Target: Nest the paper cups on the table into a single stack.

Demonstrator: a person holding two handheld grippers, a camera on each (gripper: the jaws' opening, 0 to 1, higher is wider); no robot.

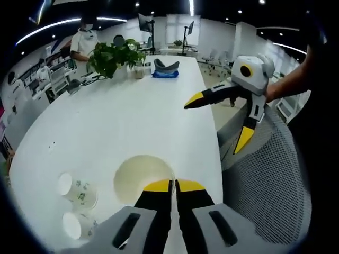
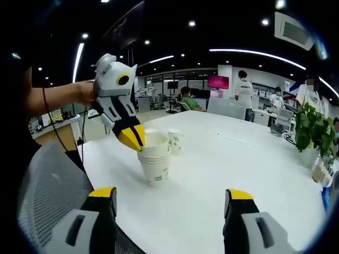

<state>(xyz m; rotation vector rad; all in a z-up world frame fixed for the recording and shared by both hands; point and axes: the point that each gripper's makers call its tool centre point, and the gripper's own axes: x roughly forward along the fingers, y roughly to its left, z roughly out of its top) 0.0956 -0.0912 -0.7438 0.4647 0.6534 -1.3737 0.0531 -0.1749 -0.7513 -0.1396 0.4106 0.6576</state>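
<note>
Between the yellow fingertips of the left gripper (image 1: pixel 173 185) sits the near rim of a paper cup (image 1: pixel 142 178), the fingers clenched on it with only a thin dark line showing between them in the left gripper view. The right gripper view shows the same grasp from across the bench: the left gripper's fingers (image 2: pixel 132 138) pinch the rim of the top cup of a short stack (image 2: pixel 154 161), which stands upright on the white bench (image 2: pixel 222 159) with green print on its side. Just behind that stack stands another printed cup (image 2: pixel 175 141), close to it but apart.

Left of the clenched fingers in the left gripper view, two more cups lie on their sides near the bench edge, one (image 1: pixel 77 190) with a green pattern and one (image 1: pixel 77 224) nearer the camera, mouths turned toward the lens.

The right gripper (image 1: pixel 218 120) hangs above the bench's far right edge, its fingers spread wide and grasping nothing; in its own view the two yellow-tipped fingers (image 2: pixel 103 193) stand well apart with bare bench between them. A hand (image 2: pixel 83 92) holds the left gripper's body.

A mesh chair back (image 1: pixel 265 180) lies right of the clenched fingers. Farther along the bench are a potted plant (image 1: pixel 114 56) and a blue item (image 1: pixel 164 74).
</note>
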